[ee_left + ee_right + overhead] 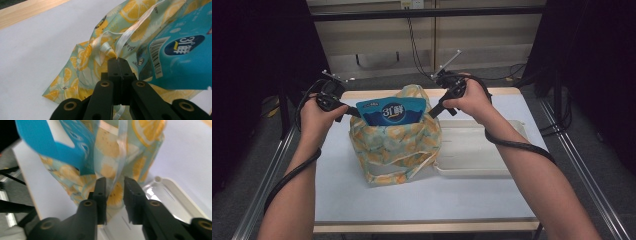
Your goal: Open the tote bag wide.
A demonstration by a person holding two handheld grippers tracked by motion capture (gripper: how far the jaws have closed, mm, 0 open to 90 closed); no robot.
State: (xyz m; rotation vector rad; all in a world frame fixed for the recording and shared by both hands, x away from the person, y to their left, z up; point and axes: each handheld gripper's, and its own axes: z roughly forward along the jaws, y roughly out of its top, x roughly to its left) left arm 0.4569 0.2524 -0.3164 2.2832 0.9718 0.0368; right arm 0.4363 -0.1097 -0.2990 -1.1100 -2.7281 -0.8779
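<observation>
A lemon-print fabric bag [394, 145] stands on the white table [412, 195], with a blue packet [392, 111] sticking out of its top. My left gripper [354, 113] is at the bag's left rim. In the left gripper view its jaws [119, 60] are shut on the bag's bunched rim beside the pale strap [130, 35], with the blue packet [180, 60] just to the right. My right gripper [432, 114] is at the bag's right rim. Its jaws [114, 181] stand a little apart, with the pale strap [121, 150] and the bag's edge [110, 147] between them.
A white plastic tray [472, 150] lies on the table right of the bag, touching its base; its rim [170, 195] sits under the right gripper. Metal rails run along both table sides. Cables trail from each gripper along the forearms.
</observation>
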